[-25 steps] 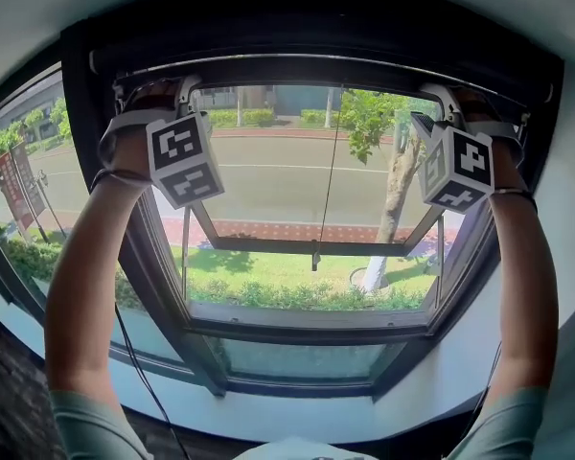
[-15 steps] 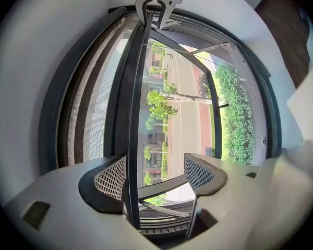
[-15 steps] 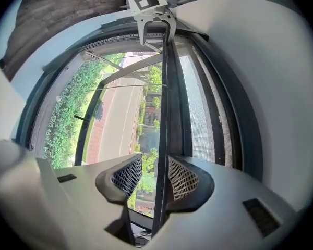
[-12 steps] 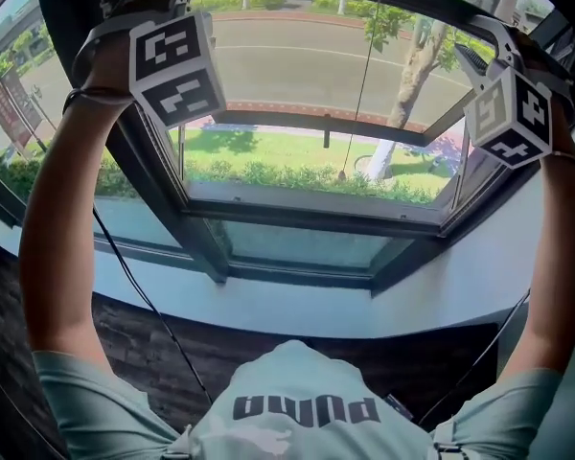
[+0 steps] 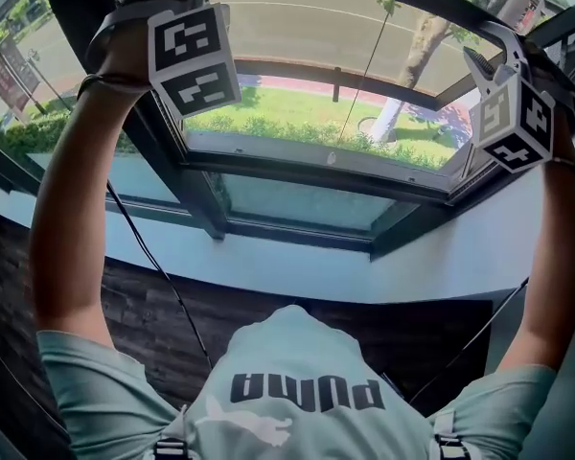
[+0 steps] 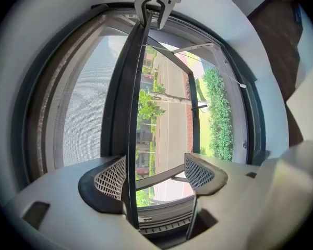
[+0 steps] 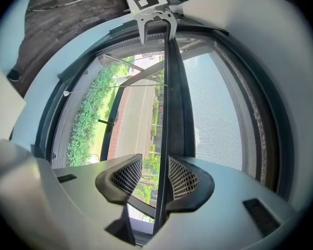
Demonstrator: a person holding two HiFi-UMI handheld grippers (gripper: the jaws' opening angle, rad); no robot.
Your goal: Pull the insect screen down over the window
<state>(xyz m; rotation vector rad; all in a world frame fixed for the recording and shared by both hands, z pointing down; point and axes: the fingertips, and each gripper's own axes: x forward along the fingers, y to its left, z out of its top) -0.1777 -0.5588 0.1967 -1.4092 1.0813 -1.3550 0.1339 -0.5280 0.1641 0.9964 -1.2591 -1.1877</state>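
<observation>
Left gripper [image 6: 155,174] and right gripper [image 7: 148,177], grid-textured pads parted, each straddle the insect screen's slim dark bar [image 6: 133,87]. Fine grey mesh [image 6: 86,98] adjoins the bar. Below it, a pale-green shirt [image 5: 307,348] is printed PUMA.

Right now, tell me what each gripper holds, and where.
Neither clamps anything. The screen's pull bar runs loose through the open left gripper and right gripper, touching one finger of each.

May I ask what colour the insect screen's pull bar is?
Black; the pull bar shows best in the right gripper view.
</observation>
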